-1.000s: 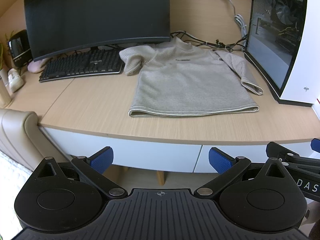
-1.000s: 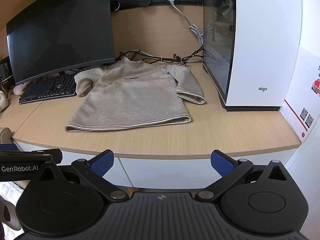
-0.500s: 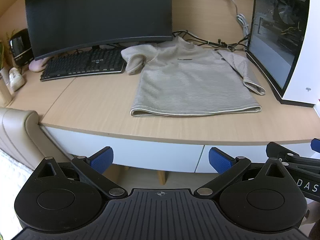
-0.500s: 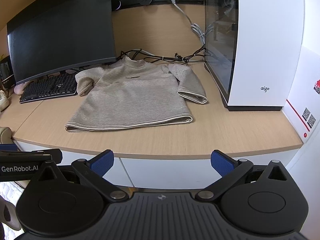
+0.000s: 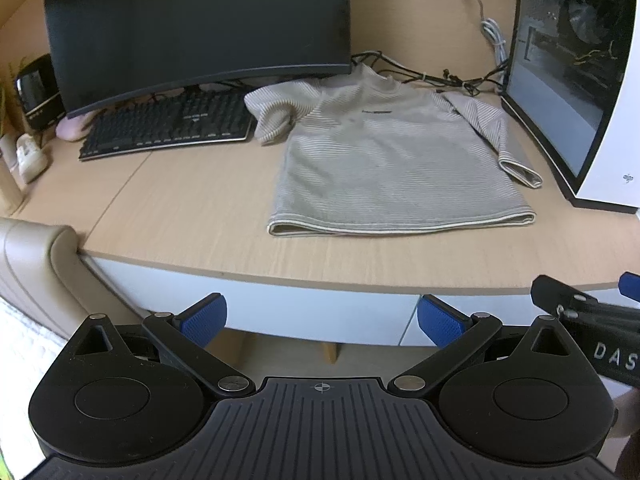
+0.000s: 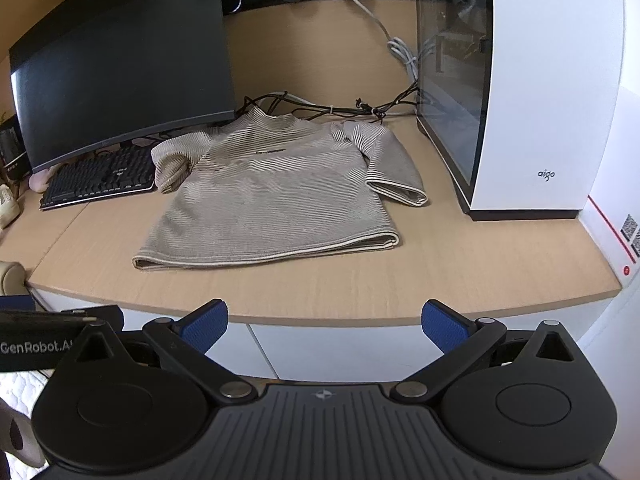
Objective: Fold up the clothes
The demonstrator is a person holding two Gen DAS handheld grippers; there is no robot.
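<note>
A wooden table point(image 5: 192, 216) carries a monitor point(image 5: 200, 24), a keyboard point(image 5: 168, 124) and a white computer case point(image 6: 552, 92). Between keyboard and case lies the striped shirt point(image 5: 392, 152), front up, hem toward the table's edge, its left sleeve bunched, seemingly against the keyboard. Left hand-held gripper point(image 5: 320, 318) and right hand-held gripper point(image 6: 324, 322) hang short of the table, jaws wide apart and empty, probably lined up to reach for the shirt.

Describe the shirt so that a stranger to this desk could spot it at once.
On the wooden desk, look between the black curved monitor and the white computer case. The striped beige shirt lies flat there, collar toward the wall. It is the only cloth item among hard black and white electronics.
</note>
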